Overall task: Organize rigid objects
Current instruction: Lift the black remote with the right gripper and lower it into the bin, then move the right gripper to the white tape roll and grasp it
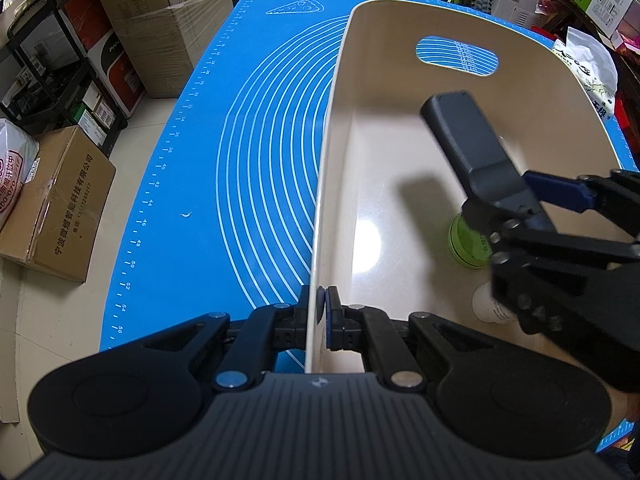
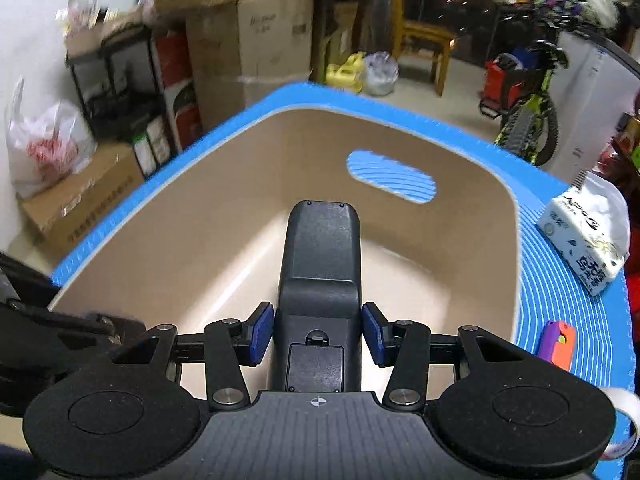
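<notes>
A beige plastic bin with a handle cutout stands on the blue mat. My left gripper is shut on the bin's near left wall. My right gripper is shut on a dark grey remote-like device and holds it over the bin's inside; the device also shows in the left wrist view. A green round tin and a white bottle lie in the bin under the right gripper.
A tissue pack, a purple and orange toy and a tape roll lie on the mat right of the bin. Cardboard boxes, a black rack and a bicycle stand around the table.
</notes>
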Motion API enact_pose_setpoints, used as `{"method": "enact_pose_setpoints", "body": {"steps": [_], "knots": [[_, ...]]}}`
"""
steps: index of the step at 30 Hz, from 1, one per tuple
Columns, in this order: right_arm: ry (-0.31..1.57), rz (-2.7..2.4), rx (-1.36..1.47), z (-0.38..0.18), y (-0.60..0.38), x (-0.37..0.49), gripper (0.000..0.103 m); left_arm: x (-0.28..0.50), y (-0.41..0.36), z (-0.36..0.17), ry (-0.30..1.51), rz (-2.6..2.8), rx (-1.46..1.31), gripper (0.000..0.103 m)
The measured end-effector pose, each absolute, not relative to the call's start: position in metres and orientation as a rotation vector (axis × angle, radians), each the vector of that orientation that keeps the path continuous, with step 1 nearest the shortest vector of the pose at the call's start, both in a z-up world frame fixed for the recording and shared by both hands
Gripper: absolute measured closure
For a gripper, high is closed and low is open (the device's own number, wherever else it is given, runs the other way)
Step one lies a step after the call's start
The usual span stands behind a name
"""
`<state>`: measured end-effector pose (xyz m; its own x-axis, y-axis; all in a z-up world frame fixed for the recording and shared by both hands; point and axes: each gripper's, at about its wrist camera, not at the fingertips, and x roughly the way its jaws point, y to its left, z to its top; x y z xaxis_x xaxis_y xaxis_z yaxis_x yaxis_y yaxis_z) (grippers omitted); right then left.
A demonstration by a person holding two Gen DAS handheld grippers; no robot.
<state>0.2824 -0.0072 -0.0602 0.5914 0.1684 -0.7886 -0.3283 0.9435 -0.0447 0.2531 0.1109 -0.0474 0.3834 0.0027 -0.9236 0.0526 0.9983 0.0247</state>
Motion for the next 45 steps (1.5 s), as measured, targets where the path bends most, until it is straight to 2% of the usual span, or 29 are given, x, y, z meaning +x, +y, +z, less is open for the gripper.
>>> {"method": "enact_pose_setpoints", "body": {"steps": [10,13,18,31,36,45], "knots": [[1.023,0.27,-0.239,-0.076,0.009,0.294,0.05,0.254,0.111,-0.047,1.178,-0.032,0.057,0.096],[1.021,0.269,-0.214,-0.076,0.003,0.292,0.044,0.254,0.111,-0.046,1.176,-0.033,0.058,0.096],[0.924,0.265,-0.148,-0.058,-0.014,0.282,0.028,0.254,0.111,-0.047,1.177,-0.033,0.059,0.096],[0.643,0.176,-0.159,0.003,-0.099,0.223,0.019,0.255,0.111,-0.048,1.177,-0.036,0.055,0.096],[0.651,0.057,-0.159,0.001,-0.154,0.204,0.014,0.254,0.112,-0.048,1.177,-0.038,0.052,0.096],[0.733,-0.036,-0.235,-0.034,-0.227,0.203,0.013,0.255,0.112,-0.048,1.177,-0.038,0.052,0.096]]}}
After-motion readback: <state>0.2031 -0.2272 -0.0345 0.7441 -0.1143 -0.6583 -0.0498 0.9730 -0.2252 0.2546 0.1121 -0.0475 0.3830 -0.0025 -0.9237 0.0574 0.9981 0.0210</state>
